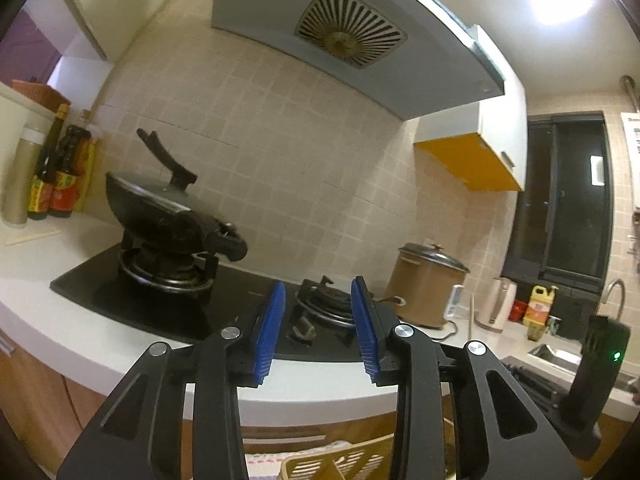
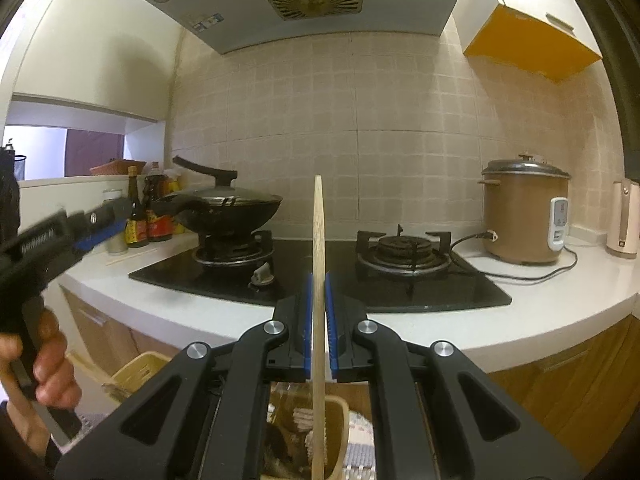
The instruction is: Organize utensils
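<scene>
1. Chopstick (image 2: 318,264), a single pale wooden one, stands upright, pinched between the blue pads of my right gripper (image 2: 319,316); its top rises in front of the tiled wall and its lower end points down into the beige slotted utensil holder (image 2: 334,432) below.
2. My right claw sits at the near rounded edge of the white countertop (image 2: 560,312), centred between the two burners of the black glass stove (image 2: 312,276); the air above the stove in front of it is open.
3. My left gripper (image 1: 318,328) hangs with its jaws spread apart and nothing between them, hovering at the counter's near edge and aimed toward the right burner (image 1: 328,304).
4. In the right wrist view my left hand (image 2: 44,364) wraps the black handle at the far left, its claw pointing toward the sauce bottles (image 2: 150,216).
5. On the left burner sits a black wok (image 2: 228,208) with a glass lid; a loose pair of chopsticks (image 2: 130,257) lies on the counter left of the stove.
6. At the right stands a brown rice cooker (image 2: 520,216), its black cord trailing over the counter.
</scene>
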`<state>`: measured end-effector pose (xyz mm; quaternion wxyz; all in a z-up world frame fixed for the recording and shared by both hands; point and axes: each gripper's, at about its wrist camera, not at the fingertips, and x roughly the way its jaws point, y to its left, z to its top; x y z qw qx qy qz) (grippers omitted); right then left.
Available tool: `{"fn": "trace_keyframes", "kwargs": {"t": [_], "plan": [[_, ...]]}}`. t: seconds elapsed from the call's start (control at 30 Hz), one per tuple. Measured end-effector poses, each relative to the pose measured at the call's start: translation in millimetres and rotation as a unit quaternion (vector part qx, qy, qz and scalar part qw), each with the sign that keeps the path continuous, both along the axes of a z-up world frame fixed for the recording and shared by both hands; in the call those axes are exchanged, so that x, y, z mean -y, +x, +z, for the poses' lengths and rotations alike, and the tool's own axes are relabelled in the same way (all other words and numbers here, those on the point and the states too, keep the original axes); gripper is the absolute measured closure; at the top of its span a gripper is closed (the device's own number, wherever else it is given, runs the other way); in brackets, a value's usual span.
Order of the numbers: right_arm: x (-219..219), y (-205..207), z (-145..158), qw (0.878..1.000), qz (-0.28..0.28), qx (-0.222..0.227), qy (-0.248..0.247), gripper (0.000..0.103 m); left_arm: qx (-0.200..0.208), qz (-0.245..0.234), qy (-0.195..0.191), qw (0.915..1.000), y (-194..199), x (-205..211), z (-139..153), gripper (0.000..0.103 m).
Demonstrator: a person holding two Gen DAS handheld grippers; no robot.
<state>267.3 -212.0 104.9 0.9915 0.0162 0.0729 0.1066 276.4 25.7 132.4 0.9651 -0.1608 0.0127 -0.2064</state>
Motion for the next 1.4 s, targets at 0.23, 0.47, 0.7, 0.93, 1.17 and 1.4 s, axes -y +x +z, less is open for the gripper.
{"fn": "trace_keyframes", "kwargs": {"t": [0.23, 0.47, 0.7, 0.93, 1.17, 1.4], "plan": [[14, -38, 2, 1.000, -0.004, -0.020, -0.001, 0.054, 0.024, -0.016, -0.014, 0.9995, -19, -11, 17, 0.062], [23, -107, -34, 0.995, -0.009, -0.101, 0.004, 0.043, 0.052, -0.034, -0.011, 0.9980, -52, -12, 40, 0.053], [9, -163, -43, 0.993, -0.015, -0.103, -0.060, 0.022, 0.022, -0.039, 0.035, 0.9984, -100, 3, 50, 0.033], [11, -189, -19, 0.996, -0.022, -0.083, -0.023, 0.012, -0.027, 0.010, 0.072, 0.9970, -170, 4, 24, 0.017], [8, -197, -10, 0.996, -0.049, -0.073, -0.006, 0.008, -0.069, 0.070, 0.092, 0.9909, -213, 9, -10, 0.012], [2, -202, -51, 0.992, -0.122, -0.012, -0.010, 0.008, -0.087, 0.137, 0.145, 0.9760, -228, 39, -72, 0.012]]}}
